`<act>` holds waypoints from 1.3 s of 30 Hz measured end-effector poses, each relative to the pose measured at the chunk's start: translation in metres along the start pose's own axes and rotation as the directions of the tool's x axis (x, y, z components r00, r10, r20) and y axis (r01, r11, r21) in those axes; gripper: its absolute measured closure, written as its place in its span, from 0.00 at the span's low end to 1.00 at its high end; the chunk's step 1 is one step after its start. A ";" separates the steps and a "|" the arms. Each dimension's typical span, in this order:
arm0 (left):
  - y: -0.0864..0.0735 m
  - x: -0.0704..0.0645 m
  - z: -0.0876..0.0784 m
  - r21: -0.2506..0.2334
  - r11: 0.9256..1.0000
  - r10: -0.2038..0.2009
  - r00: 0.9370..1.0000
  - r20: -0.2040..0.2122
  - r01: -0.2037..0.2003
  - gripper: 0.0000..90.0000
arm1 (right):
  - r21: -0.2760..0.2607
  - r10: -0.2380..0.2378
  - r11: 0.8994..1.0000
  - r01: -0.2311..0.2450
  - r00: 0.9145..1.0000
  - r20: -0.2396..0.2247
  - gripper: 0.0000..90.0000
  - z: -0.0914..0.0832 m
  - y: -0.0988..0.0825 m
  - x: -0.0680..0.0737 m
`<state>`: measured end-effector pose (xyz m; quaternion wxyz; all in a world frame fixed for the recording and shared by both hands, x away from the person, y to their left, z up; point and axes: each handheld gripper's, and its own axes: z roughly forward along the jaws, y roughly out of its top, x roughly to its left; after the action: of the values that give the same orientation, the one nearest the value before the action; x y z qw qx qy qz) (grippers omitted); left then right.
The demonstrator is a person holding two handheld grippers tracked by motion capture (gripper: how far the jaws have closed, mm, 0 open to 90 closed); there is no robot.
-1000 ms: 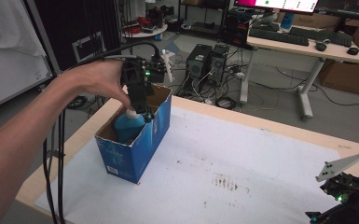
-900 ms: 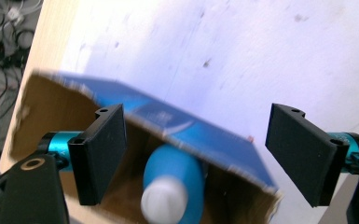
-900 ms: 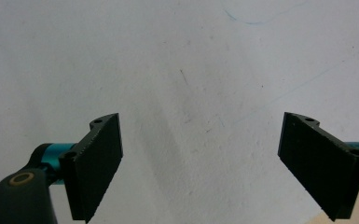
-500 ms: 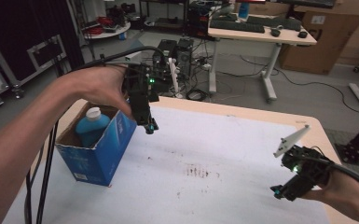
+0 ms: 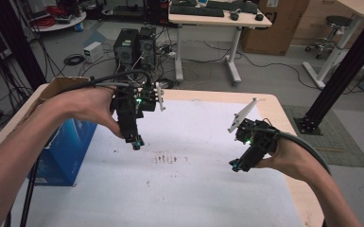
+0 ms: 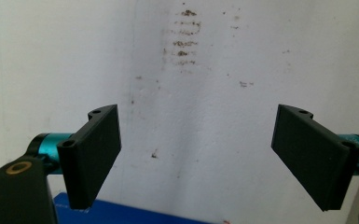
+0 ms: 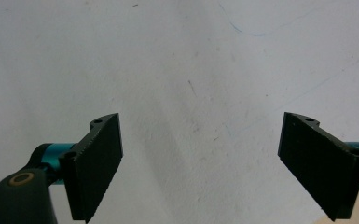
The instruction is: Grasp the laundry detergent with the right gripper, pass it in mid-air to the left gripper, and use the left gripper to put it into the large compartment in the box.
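At the far left of the high view a blue cardboard box (image 5: 71,146) stands on the counter (image 5: 203,189) near its left edge, top flaps open; what it holds cannot be made out from here. Just right of it the left gripper (image 5: 135,142) hangs over the white counter, pointing down, a little apart from the box and holding nothing: the left gripper view shows its jaws spread wide with only bare surface between them, a strip of the box's blue edge (image 6: 135,217) at the bottom of that view, and they have just been opening. The work in hand looks like loading that box, with this hand now free and clear of it. To do the step well, the left hand should keep its jaws wide and carry them clear of the box's wall and flaps, so the light carton is not nudged toward the edge, and mind the cable trailing back over it. A patch of brown smudges (image 5: 166,158) marks the middle of the counter, between the two hands. Further right the right gripper (image 5: 235,164) hovers low over the surface, tilted down and inward, its jaws likewise released and holding nothing, as the right gripper view shows over plain white surface with faint scuffs. The counter is a white sheet on a pale wooden top. Behind it lies a grey floor with computer towers (image 5: 137,45) and loose cables, a desk (image 5: 212,19) carrying keyboards, a stool (image 5: 328,35), and a black post (image 5: 345,71) at the right.
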<state>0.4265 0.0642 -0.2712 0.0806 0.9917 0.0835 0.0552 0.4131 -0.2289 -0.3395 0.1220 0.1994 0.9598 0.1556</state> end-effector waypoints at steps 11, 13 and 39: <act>0.001 -0.002 0.034 0.030 0.999 -0.011 0.999 0.044 0.010 0.18 | 0.005 -0.002 1.000 0.002 1.000 -0.007 0.14 0.007 0.001 0.002; 0.000 -0.003 0.042 0.040 0.999 -0.014 0.999 0.049 0.012 0.18 | 0.007 -0.001 1.000 0.001 1.000 -0.009 0.14 0.008 0.001 0.003; 0.003 -0.008 0.052 0.050 0.999 -0.003 0.998 0.064 -0.001 0.18 | 0.014 -0.002 1.000 0.003 1.000 -0.011 0.14 0.010 -0.001 0.004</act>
<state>0.4253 0.0521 -0.3220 0.0583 0.9946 0.0827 0.0213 0.4122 -0.2253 -0.3494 0.1155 0.1982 0.9617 0.1498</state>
